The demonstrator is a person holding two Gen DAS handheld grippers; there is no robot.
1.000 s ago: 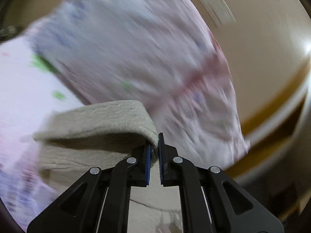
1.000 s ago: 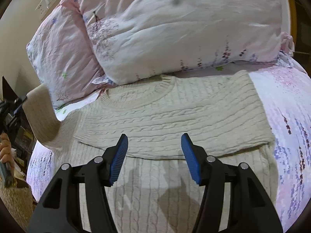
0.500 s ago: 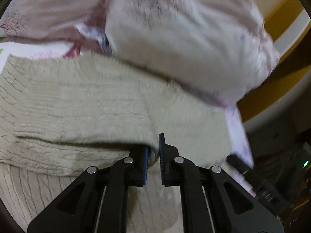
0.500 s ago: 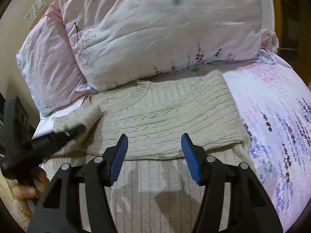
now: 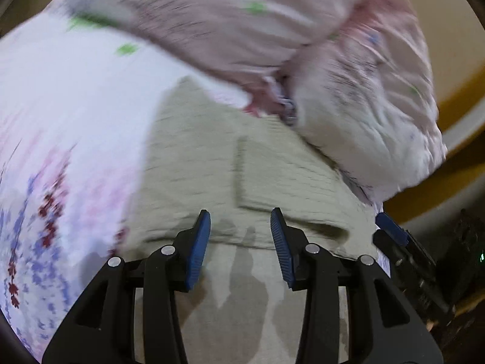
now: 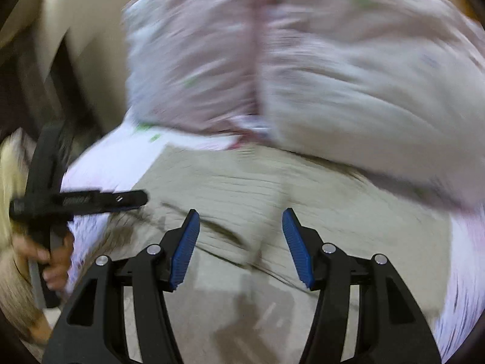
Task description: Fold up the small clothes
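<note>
A beige cable-knit sweater (image 5: 212, 163) lies flat on the flowered bed sheet (image 5: 60, 127), both sleeves folded across its chest. My left gripper (image 5: 239, 242) is open and empty just above the sweater's middle. My right gripper (image 6: 239, 242) is open and empty over the sweater (image 6: 272, 188) in the right wrist view. The left gripper (image 6: 100, 201) also shows at the left edge of that view, held by a hand. Both views are motion-blurred.
Two pink-and-white flowered pillows (image 5: 303, 45) lie against the sweater's collar end; they also show in the right wrist view (image 6: 303, 60). The right gripper's finger (image 5: 391, 233) shows at the sweater's right edge. A beige wall (image 6: 85, 30) stands behind the bed.
My left gripper has let go of the sleeve, which now lies across the sweater's chest, and has opened. Both grippers have swung, and the views have shifted.
</note>
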